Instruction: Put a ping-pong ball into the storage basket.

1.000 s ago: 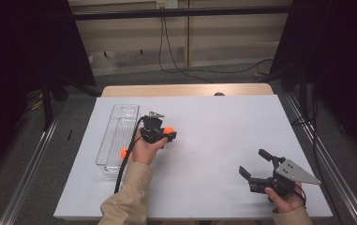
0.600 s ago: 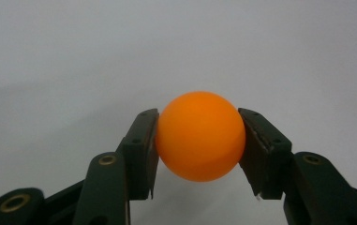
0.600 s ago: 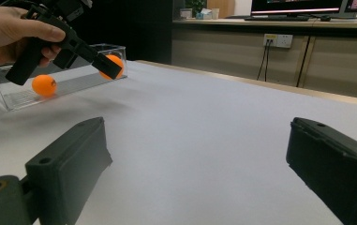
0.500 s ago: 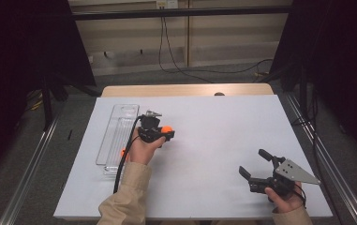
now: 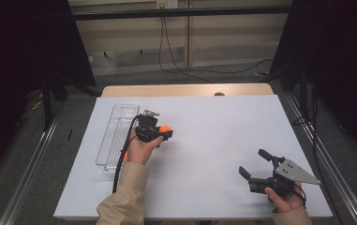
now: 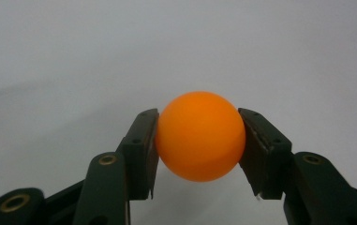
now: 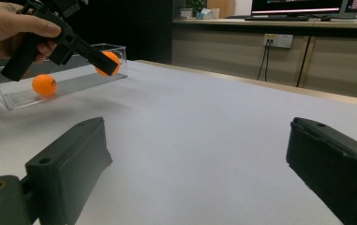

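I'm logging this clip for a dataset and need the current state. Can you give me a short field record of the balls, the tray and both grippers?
held ball: orange ball, clamped between the left gripper jaws, above the white table
second ball: orange ball in tray, lying on the tray floor
tray: clear plastic tray, long, at the table's left side
left gripper: shut on the held ball, just right of the tray
right gripper: jaws wide apart, holding nothing, near the table's front right
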{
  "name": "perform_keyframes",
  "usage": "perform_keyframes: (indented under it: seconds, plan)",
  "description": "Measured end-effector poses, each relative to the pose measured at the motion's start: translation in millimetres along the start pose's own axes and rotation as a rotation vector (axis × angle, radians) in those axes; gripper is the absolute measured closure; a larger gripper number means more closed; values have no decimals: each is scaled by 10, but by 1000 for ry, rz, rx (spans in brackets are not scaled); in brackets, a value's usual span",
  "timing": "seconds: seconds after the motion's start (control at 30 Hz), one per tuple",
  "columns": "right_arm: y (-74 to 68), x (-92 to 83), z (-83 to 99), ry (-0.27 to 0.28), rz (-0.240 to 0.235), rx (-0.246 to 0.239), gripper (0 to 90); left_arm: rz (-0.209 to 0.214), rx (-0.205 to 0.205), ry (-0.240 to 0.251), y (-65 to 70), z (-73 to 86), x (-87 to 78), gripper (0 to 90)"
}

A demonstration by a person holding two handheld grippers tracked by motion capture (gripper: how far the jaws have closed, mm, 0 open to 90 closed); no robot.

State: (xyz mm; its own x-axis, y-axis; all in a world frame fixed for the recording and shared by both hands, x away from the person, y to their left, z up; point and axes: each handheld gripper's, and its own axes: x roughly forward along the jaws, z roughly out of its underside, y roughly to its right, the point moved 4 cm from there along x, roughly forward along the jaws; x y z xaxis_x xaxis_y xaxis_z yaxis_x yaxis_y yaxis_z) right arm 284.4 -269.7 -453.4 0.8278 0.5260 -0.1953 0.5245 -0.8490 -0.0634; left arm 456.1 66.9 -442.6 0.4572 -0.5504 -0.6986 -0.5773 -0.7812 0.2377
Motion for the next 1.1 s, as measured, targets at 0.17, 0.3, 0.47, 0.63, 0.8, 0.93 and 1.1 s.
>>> perform_keyframes:
  seconds: [0.17,0.3,0.47,0.63,0.8,0.93,1.1]
  plan:
    - [-1,-1,0,0,0,0,49,2,-8,-4,-12,2,-14,509]
    - [1,-1,0,0,-1,0,49,-6,-5,1,-23,-2,-25,509]
    - [0,-1,0,0,0,0,49,-2,-14,-1,-27,-1,-31,509]
    - [-1,-1,-1,0,-1,0,49,-5,-10,-1,-41,-9,-56,509]
    - [0,-2,0,0,-1,-3,49,-6,-13,1,-45,-15,-78,509]
    - [-2,-3,-1,0,-1,-3,49,-10,-17,-1,-60,-20,-105,509]
    - [-1,-3,-1,-1,-1,-3,49,-11,-17,3,-75,-25,-123,509]
